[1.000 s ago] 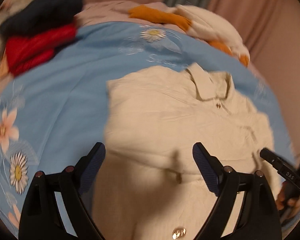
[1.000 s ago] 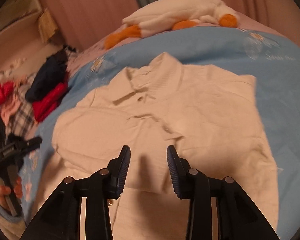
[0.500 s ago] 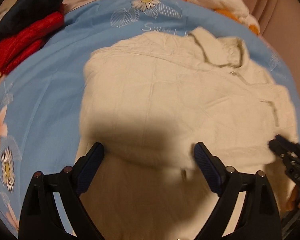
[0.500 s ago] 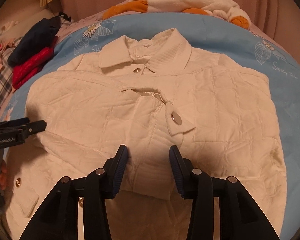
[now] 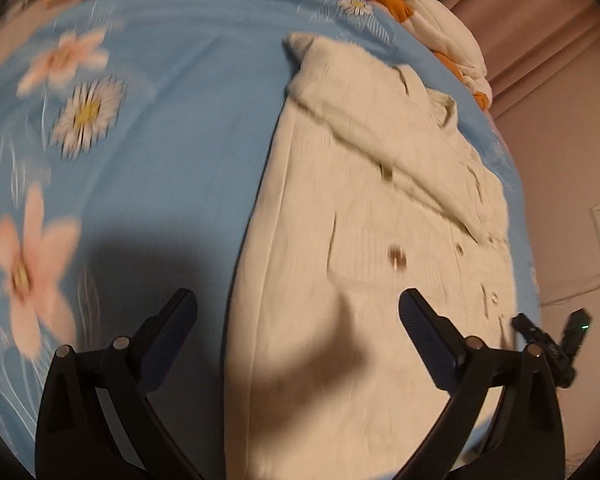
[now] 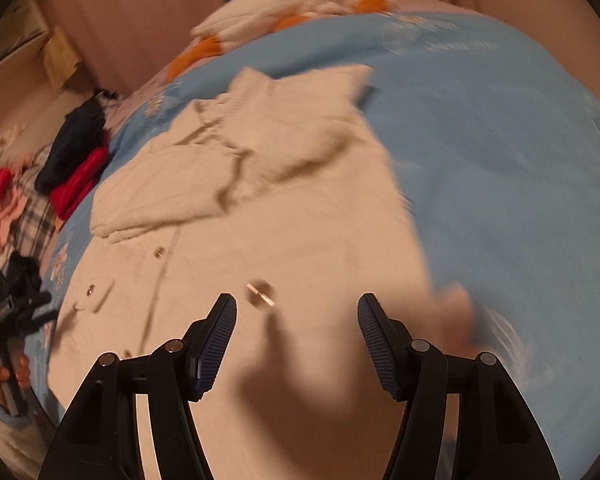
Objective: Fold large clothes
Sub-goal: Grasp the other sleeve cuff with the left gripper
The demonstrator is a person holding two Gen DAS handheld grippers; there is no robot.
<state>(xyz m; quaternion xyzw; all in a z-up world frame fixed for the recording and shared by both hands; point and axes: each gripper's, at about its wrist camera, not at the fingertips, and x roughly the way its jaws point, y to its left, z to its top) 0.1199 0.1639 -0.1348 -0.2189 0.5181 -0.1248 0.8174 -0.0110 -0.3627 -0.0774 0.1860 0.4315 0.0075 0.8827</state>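
Observation:
A cream quilted jacket [image 5: 364, 248] lies flat on the blue flowered bedsheet [image 5: 172, 168], collar at the far end, both sleeves folded in across the chest. It also shows in the right wrist view [image 6: 284, 208]. My left gripper [image 5: 298, 312] is open and empty, hovering over the jacket's lower left edge. My right gripper [image 6: 298, 320] is open and empty, over the jacket's lower right part near a snap button [image 6: 260, 294]. The right gripper [image 5: 548, 340] shows at the right in the left wrist view; the left gripper [image 6: 12, 308] shows at the left in the right wrist view.
A white and orange plush toy [image 6: 300, 4] lies at the head of the bed. A pile of red, navy and plaid clothes [image 6: 72, 160] sits at the bed's far left side. Pink curtains [image 6: 140, 20] hang behind. Both views are motion-blurred.
Both grippers have pulled back from the chest toward the jacket's hem. The right gripper's jaws have opened wider. The left has swung out to the jacket's left edge.

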